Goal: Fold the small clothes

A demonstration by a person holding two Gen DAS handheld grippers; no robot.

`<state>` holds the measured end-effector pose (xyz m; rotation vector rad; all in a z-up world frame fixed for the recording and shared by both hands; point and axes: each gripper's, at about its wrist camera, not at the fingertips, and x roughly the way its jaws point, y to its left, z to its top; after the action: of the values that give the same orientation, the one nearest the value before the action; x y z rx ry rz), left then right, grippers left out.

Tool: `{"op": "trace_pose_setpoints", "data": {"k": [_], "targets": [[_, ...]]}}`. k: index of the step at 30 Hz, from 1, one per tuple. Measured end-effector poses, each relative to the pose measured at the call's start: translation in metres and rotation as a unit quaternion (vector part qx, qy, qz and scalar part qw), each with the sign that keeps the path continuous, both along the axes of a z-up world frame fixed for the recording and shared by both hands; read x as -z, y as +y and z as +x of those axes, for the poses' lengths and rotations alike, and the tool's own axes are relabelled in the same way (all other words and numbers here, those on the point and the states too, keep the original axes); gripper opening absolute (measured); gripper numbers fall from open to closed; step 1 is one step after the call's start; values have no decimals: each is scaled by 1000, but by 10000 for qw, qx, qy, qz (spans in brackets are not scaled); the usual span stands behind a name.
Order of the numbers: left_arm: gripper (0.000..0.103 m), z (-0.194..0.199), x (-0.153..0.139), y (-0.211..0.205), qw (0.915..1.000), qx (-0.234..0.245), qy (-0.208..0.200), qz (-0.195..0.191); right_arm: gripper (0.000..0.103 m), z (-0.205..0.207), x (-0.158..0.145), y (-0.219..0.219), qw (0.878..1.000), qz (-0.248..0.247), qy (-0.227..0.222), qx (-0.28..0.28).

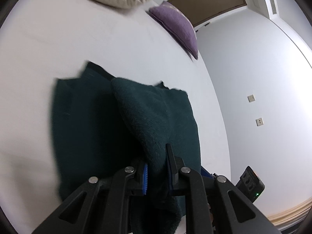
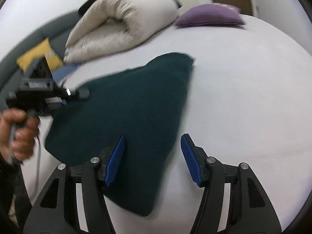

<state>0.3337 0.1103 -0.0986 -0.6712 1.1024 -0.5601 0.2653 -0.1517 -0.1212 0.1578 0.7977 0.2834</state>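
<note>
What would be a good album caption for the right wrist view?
Open right gripper hovers over a dark green garment on the white bed.

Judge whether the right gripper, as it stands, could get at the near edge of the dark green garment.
Probably yes: the right gripper is open, holds nothing and hangs right over the dark green garment, with nothing between them; the left gripper grips elsewhere.

Matt knitted garment [image 1: 156, 117]; ribbed fingers [image 2: 117, 156]

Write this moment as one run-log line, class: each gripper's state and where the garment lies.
left gripper: shut on dark green garment, fold lifted | right gripper: open, over garment | garment: on white bed
</note>
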Motion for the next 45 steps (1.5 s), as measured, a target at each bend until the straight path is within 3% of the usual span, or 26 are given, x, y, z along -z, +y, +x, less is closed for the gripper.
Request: {"op": "trace_pose_setpoints", "data": {"k": [6,10,15,17,19,21,24,26,29,30,33,38,41,45], "targets": [[16,-5,8,53,9994,-333,44,56,59,7,-1,66,9972,-597,-98,-438],[16,-8,39,60,9987,-376,307,182,63,5,7,96,9921,-1147,-95,-489],[21,-14,67,68,9954,-717,421,-470,65,1,15,100,9904,-1280,-91,-513],[22,-21,60,69,9962,-781,307,-247,64,-1,13,96,9916,-1186,-43,-515],[23,-30,38,70,9940,-1018,-6,396,64,-3,4,88,9951,-875,-36,-449],[23,-40,8,66,9858,-1168,-483,1101,64,-9,-11,72,9987,-315,-138,-375],[23,-48,-25,38,9780,-829,-1086,1579,63,-2,-26,51,9960,762,-84,-449],[23,-47,-28,16,9710,-576,-1248,1956,60,9,-23,43,9859,1555,218,-576],[23,-37,-6,-9,9606,-394,-1101,2522,60,19,-9,41,9748,2056,524,-691],[22,-37,7,-10,9583,-399,-949,2667,60,25,3,41,9705,2154,807,-719],[21,-50,26,-4,9625,-485,-969,2486,50,32,30,34,9588,2377,1364,-745],[17,-67,35,15,9738,-710,-999,1916,50,29,42,15,9345,3087,1580,-809],[15,-71,38,22,9773,-839,-991,1673,49,28,53,22,9319,2944,1819,-1085],[15,-74,44,5,9743,-814,-1155,1755,48,28,67,16,9244,2954,2010,-1335]]}}
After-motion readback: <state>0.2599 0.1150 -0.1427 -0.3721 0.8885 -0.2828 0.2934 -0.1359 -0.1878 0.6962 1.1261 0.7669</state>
